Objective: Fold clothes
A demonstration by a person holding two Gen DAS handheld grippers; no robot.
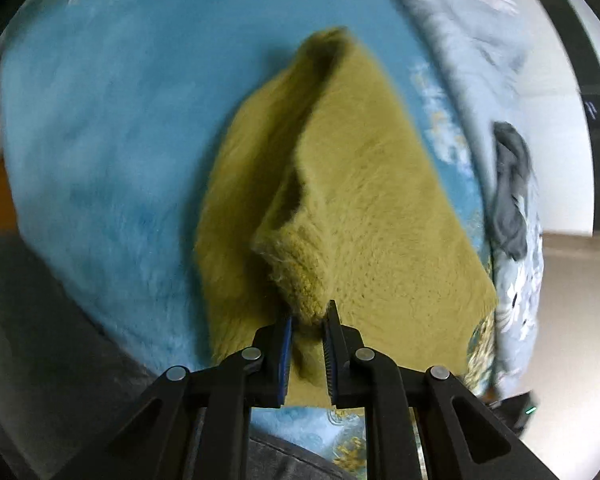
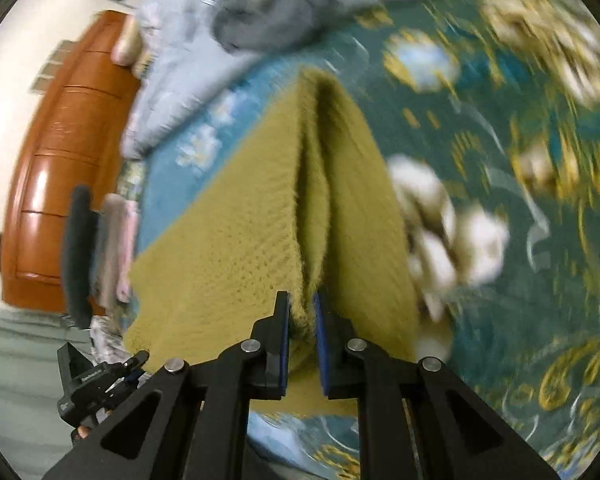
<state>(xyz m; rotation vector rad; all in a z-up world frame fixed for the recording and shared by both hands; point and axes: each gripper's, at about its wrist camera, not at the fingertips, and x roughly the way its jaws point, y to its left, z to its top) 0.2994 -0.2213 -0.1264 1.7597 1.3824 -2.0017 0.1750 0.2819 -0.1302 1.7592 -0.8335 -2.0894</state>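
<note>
An olive-green knitted garment (image 1: 364,184) lies partly folded on a light blue fluffy blanket (image 1: 100,152). My left gripper (image 1: 308,316) is shut on a bunched corner of it, and the cloth hangs in a ridge away from the fingers. In the right wrist view the same olive garment (image 2: 228,232) stretches ahead over a teal bedspread with gold and white flowers (image 2: 500,280). My right gripper (image 2: 302,308) is shut on another edge of it, with a fold of knit pinched between the blue pads. Both views are blurred by motion.
A pale blue quilt (image 2: 172,80) with a grey garment (image 2: 260,12) on it lies at the far side of the bed. A brown wooden headboard (image 2: 56,168) stands at the left. The left gripper's body (image 2: 92,384) shows at lower left. Grey garment (image 1: 510,188) lies right.
</note>
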